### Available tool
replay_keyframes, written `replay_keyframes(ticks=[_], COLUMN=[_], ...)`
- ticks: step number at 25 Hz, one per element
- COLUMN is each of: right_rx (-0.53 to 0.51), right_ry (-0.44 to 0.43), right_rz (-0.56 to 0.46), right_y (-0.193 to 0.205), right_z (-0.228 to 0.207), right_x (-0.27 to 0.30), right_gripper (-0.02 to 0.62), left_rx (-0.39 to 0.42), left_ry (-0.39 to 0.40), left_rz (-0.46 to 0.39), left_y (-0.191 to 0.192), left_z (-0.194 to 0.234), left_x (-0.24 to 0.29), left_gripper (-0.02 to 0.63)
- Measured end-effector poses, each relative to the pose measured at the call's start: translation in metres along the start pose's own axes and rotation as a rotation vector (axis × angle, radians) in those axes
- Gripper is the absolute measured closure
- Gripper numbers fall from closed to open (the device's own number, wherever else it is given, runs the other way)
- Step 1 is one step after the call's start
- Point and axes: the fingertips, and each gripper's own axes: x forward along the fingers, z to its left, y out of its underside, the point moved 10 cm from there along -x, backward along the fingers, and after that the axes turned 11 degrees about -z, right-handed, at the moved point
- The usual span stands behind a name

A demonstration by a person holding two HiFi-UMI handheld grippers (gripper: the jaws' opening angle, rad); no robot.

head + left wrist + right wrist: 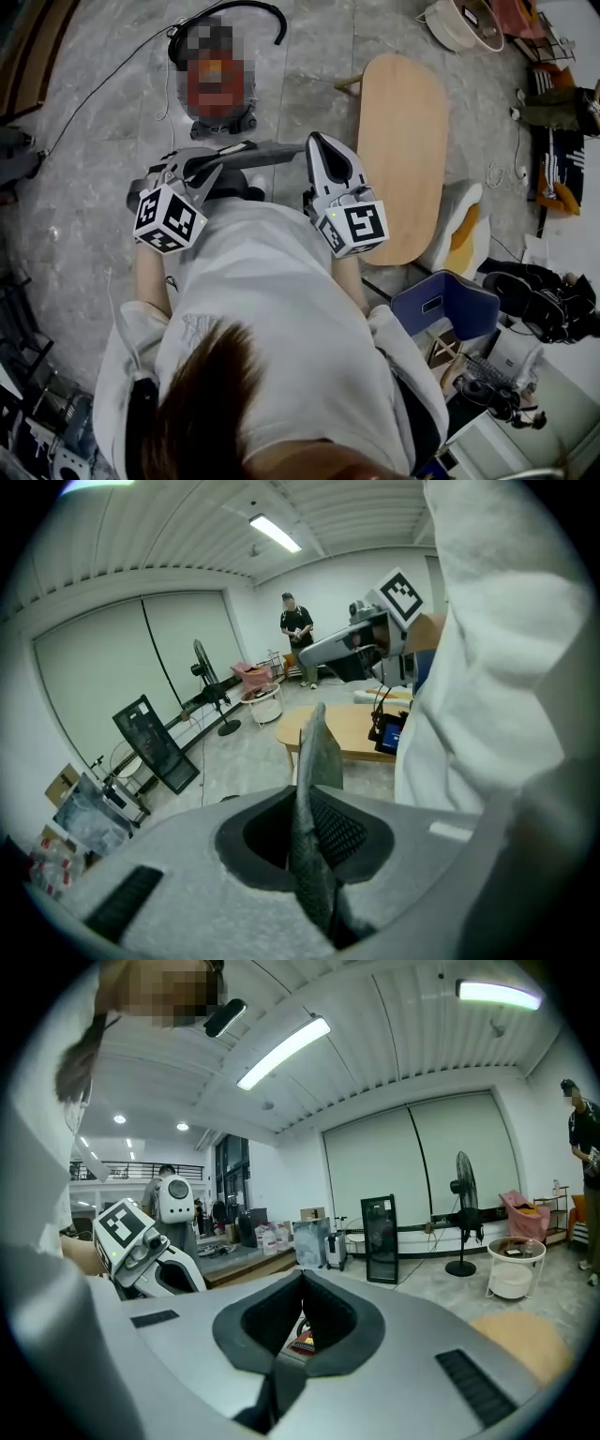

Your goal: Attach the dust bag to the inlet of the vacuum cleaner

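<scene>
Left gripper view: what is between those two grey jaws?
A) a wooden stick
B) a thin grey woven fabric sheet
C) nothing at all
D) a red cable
B: a thin grey woven fabric sheet stands edge-on, pinched in the left gripper.

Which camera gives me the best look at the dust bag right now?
The left gripper view: the grey dust bag sits close up, pinched edge-on in the left gripper. The head view shows only a grey strip of it ahead of the person. The right gripper view does not show it.
</scene>
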Motion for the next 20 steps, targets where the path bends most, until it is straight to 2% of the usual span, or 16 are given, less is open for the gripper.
replay_keyframes(ticks=[9,20], right_rx=[0.011,0.016], right_ry=[0.018,0.015], right_rz=[0.011,0.029], right_y=[0.0,-0.013], right_z=[-0.018,-0.024], right_x=[0.018,0.105], right_gripper=[0.594,0.594], left_rx=[-0.008,-0.042], left_ry=[0.026,0.133], left_rz=[0.023,0.013], left_y=[0.004,0.025], left_z=[0.027,0.102], left_x=[0.015,0.027], left_gripper=[0.566,0.566])
